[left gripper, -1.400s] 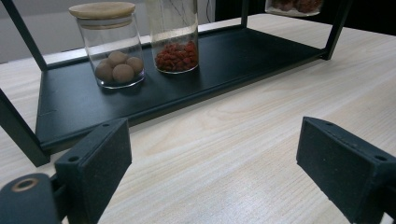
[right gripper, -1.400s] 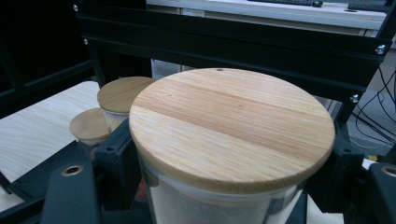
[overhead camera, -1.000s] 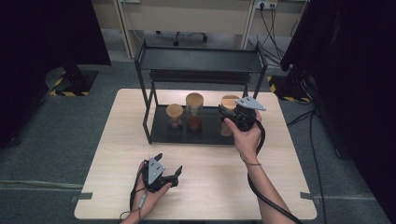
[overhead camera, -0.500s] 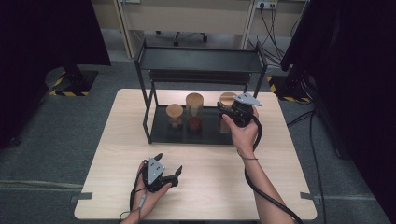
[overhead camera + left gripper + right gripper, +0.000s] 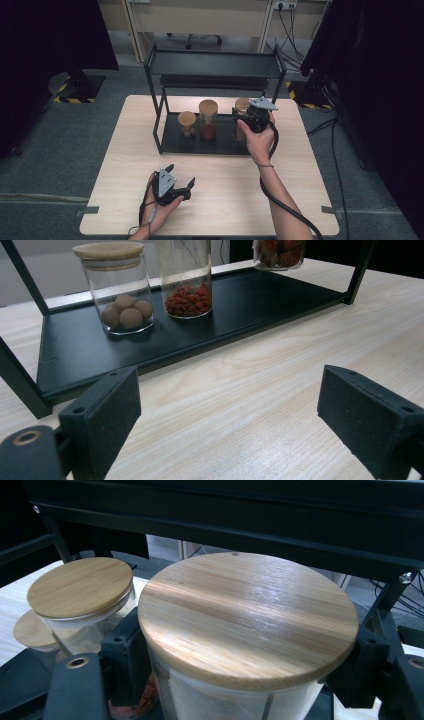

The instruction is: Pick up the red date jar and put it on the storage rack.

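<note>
Jar (image 5: 235,645) with the wooden lid stands at the right end of the rack's lower shelf (image 5: 200,142), clamped just under the lid by the right gripper (image 5: 252,120). Left gripper (image 5: 172,186) rests on the table (image 5: 300,190), jaws wide apart. Risk: smooth glass could slip in the grip, or the lid could strike the upper shelf (image 5: 250,525) close above if lifted carelessly.

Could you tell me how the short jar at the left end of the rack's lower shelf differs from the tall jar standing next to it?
The short jar is squat, while the tall jar rises well above it. The short jar holds a few large tan balls; the tall jar holds a layer of small red pieces. In the high view, the tall jar's lid looks wider. Both are clear glass with bamboo lids, upright on the black shelf.
</note>
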A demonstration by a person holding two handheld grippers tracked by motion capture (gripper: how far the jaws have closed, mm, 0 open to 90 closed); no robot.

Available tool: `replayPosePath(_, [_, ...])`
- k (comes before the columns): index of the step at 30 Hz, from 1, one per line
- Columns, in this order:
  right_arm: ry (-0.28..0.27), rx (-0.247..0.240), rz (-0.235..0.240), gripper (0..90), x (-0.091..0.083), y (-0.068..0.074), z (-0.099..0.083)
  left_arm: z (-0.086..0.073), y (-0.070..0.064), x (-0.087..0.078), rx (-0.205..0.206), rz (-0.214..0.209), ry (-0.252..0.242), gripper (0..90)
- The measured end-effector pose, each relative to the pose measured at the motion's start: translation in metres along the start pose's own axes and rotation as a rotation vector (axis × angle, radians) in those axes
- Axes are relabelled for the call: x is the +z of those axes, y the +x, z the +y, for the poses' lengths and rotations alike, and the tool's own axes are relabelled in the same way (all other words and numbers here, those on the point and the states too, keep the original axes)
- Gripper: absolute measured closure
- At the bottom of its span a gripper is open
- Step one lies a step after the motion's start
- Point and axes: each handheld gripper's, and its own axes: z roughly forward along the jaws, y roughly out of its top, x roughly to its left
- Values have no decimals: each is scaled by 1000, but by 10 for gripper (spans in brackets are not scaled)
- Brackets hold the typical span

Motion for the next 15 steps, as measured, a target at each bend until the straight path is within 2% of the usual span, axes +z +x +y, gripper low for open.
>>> replayPosePath(15, [27,3,-11,255,16,-1,-3,0,0,0,4,-2,0,101])
